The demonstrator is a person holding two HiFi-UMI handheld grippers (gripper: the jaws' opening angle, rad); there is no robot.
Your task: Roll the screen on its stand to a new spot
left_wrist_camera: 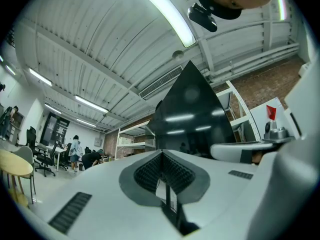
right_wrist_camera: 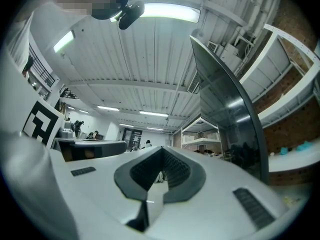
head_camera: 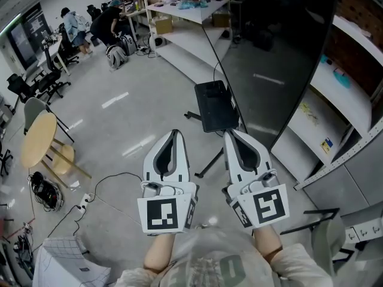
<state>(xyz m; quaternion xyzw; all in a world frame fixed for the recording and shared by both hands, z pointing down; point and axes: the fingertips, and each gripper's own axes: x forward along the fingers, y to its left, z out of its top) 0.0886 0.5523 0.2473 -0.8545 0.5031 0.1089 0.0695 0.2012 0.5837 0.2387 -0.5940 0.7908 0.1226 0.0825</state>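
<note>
Both my tongs, left gripper (head_camera: 175,134) and right gripper (head_camera: 231,134), jaws together on nothing; dark screen (head_camera: 281,58) upright on stand (head_camera: 214,105), long axis vertical, facing open floor (head_camera: 131,94) leftward; shelves (head_camera: 350,94) close at right

Bare grey floor (head_camera: 125,94) lies open across the middle and left of the head view, with plenty of room to pass. The tall dark screen (head_camera: 281,58) walls off the upper right, and its stand (head_camera: 214,105) spreads a leg (head_camera: 206,163) over the floor at centre. White shelving (head_camera: 353,100) crowds the right edge, and another shelf unit (head_camera: 185,14) blocks the top centre. At the left edge stands a round wooden table (head_camera: 37,139), with a cable (head_camera: 105,181) trailing across the lower left.
</note>
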